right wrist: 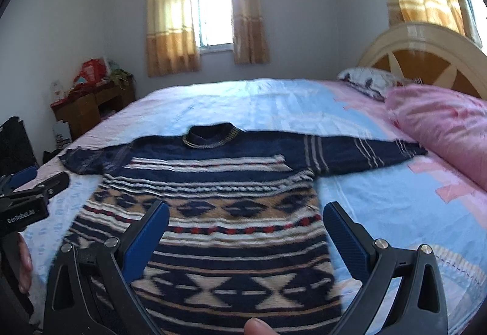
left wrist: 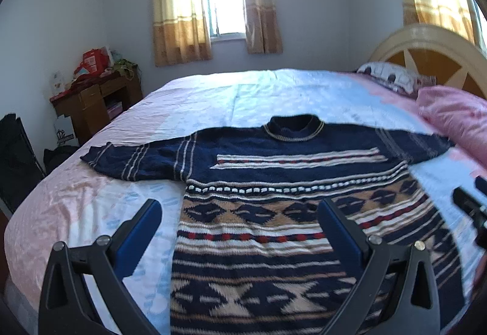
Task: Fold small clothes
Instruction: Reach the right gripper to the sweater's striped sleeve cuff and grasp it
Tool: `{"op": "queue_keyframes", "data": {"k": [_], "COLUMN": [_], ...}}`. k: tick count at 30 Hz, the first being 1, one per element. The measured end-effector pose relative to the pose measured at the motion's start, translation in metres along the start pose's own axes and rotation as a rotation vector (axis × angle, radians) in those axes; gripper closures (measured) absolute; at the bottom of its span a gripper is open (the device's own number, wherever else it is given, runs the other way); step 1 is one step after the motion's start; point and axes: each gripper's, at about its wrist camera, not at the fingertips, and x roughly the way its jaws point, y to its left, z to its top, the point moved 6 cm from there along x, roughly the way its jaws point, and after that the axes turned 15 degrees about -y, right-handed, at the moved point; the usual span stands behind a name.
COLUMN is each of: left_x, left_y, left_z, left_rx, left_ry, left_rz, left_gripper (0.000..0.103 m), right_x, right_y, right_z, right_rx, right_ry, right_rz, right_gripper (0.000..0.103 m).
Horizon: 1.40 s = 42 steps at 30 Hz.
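Observation:
A navy knitted sweater (left wrist: 274, 158) with tan, white and red patterned bands lies flat on the bed, front up, collar away from me and both sleeves spread sideways. My left gripper (left wrist: 240, 204) hovers open above its lower left part, nothing between the blue pads. In the right wrist view the same sweater (right wrist: 213, 164) fills the middle. There my right gripper (right wrist: 246, 207) hangs open over its lower right half, holding nothing. The left gripper (right wrist: 45, 185) shows at the left edge of that view, and the right gripper's tip (left wrist: 468, 201) at the right edge of the left view.
The bed sheet (left wrist: 274, 91) is pale blue and pink. A pink pillow (right wrist: 441, 121) and a patterned pillow (right wrist: 368, 82) lie by the headboard (right wrist: 426, 54) on the right. A cluttered wooden desk (left wrist: 94, 97) stands at the far left wall. A fingertip (right wrist: 258, 327) shows at the bottom.

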Motion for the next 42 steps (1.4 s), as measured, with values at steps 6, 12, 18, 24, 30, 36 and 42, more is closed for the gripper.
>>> {"op": "queue_keyframes", "data": {"k": [6, 12, 18, 24, 30, 36, 42], "left_x": [0.036, 0.068, 0.102, 0.139, 0.150, 0.161, 0.166], "left_y": [0.003, -0.002, -0.011, -0.007, 0.004, 0.012, 0.014], "left_z": [0.001, 0.006, 0.002, -0.010, -0.022, -0.024, -0.029], "left_rx": [0.013, 0.038, 0.069, 0.067, 0.015, 0.001, -0.011], "left_ry": [0.040, 0.043, 0.077, 0.137, 0.181, 0.189, 0.200], "left_rz": [-0.012, -0.007, -0.010, 0.008, 0.031, 0.065, 0.082], "left_gripper": [0.000, 0.000, 0.000, 0.000, 0.000, 0.000, 0.000], "right_x": [0.024, 0.048, 0.081, 0.118, 0.152, 0.184, 0.221], "right_y": [-0.062, -0.133, -0.191, -0.261, -0.341, -0.401, -0.450], "right_z": [-0.005, 0.008, 0.024, 0.024, 0.020, 0.020, 0.017], "right_rx": [0.037, 0.063, 0.089, 0.159, 0.229, 0.297, 0.335], "right_ry": [0.071, 0.088, 0.102, 0.147, 0.178, 0.190, 0.216], "right_rz": [-0.094, -0.213, -0.294, -0.386, -0.496, -0.587, -0.637], "right_gripper": [0.002, 0.002, 0.002, 0.002, 0.021, 0.044, 0.044]}}
